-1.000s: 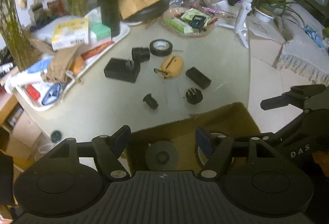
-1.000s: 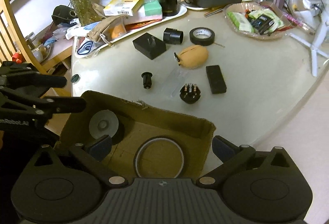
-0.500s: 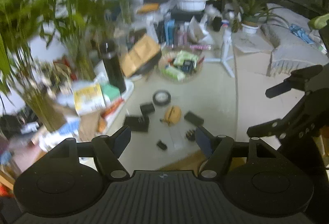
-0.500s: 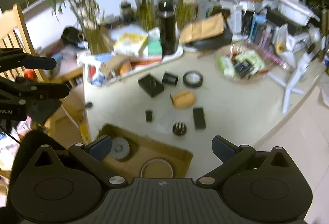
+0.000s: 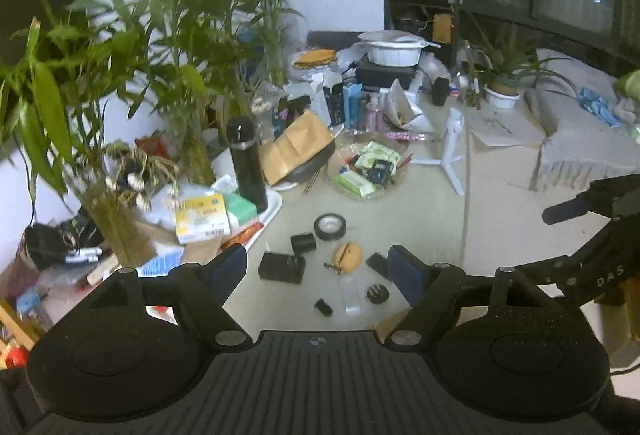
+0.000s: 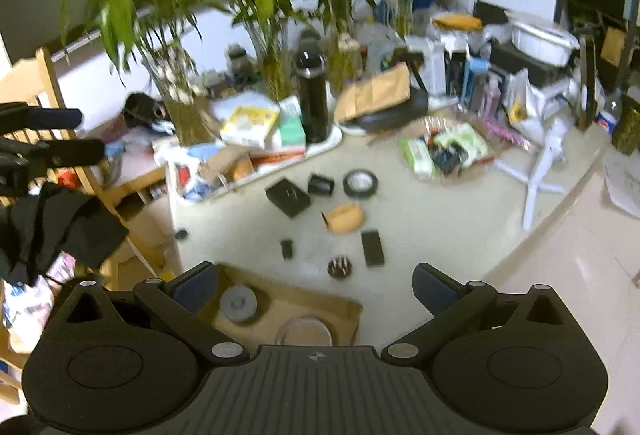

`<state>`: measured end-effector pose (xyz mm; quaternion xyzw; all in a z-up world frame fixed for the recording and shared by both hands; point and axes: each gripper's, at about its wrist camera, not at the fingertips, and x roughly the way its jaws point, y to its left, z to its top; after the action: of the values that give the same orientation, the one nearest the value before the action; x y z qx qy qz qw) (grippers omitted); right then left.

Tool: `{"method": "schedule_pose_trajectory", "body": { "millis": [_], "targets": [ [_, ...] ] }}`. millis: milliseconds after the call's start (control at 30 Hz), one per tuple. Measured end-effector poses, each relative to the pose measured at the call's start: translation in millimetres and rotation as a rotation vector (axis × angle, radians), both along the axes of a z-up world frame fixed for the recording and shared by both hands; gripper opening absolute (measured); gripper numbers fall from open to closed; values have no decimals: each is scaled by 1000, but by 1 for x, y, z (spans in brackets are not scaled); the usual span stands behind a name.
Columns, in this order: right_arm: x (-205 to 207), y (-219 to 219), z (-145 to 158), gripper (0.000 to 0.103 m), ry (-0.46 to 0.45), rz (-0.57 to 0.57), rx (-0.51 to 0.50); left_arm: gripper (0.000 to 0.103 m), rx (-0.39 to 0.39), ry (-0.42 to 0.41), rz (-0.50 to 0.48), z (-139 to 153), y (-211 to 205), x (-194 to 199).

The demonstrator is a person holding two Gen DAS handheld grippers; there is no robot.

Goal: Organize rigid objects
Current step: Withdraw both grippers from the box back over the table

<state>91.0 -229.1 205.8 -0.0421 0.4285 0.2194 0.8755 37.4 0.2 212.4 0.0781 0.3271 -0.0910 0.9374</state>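
Several small objects lie on the pale table: a black tape roll (image 5: 330, 227) (image 6: 360, 184), a black cylinder (image 5: 303, 243), a black box (image 5: 282, 268) (image 6: 288, 197), a tan pouch (image 5: 348, 256) (image 6: 345, 218), a black block (image 6: 373, 248), a round pronged plug (image 5: 377, 294) (image 6: 340, 267) and a small black piece (image 5: 323, 308). A cardboard box (image 6: 344, 309) at the table's near edge holds a grey disc (image 6: 239, 304) and a clear ring (image 6: 306, 331). My left gripper (image 5: 317, 269) hangs high above the table, its jaws opening with nothing between them. My right gripper (image 6: 315, 285) is open and empty above the box.
A white tray (image 5: 274, 201) with a black flask (image 5: 247, 163) and packets fills the table's left side, backed by tall bamboo plants (image 5: 176, 47). A basket of packets (image 6: 444, 151) and a white tripod (image 6: 540, 171) stand to the right. A wooden chair (image 6: 44, 83) is at the left.
Both grippers have risen well above the table, so the objects look smaller and farther off. The box has slid under the left view's bottom edge. The left jaws stand a little wider.
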Motion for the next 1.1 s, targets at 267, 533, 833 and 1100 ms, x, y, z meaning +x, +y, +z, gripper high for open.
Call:
{"method": "schedule_pose_trajectory", "body": {
  "millis": [267,533,833,1100],
  "targets": [
    [-2,12,-43,103,6,30,-78,77,-65,64,62,-56,35,11],
    [25,19,-92,103,68,-10,-91,77,-144,161,152,-122,64,29],
    [39,15,-126,103,91,-41,-65,77,-136,189,130,-165,58,43],
    [58,9,-148,103,88,-62,-63,77,-158,150,144,-181,58,68]
  ]
}}
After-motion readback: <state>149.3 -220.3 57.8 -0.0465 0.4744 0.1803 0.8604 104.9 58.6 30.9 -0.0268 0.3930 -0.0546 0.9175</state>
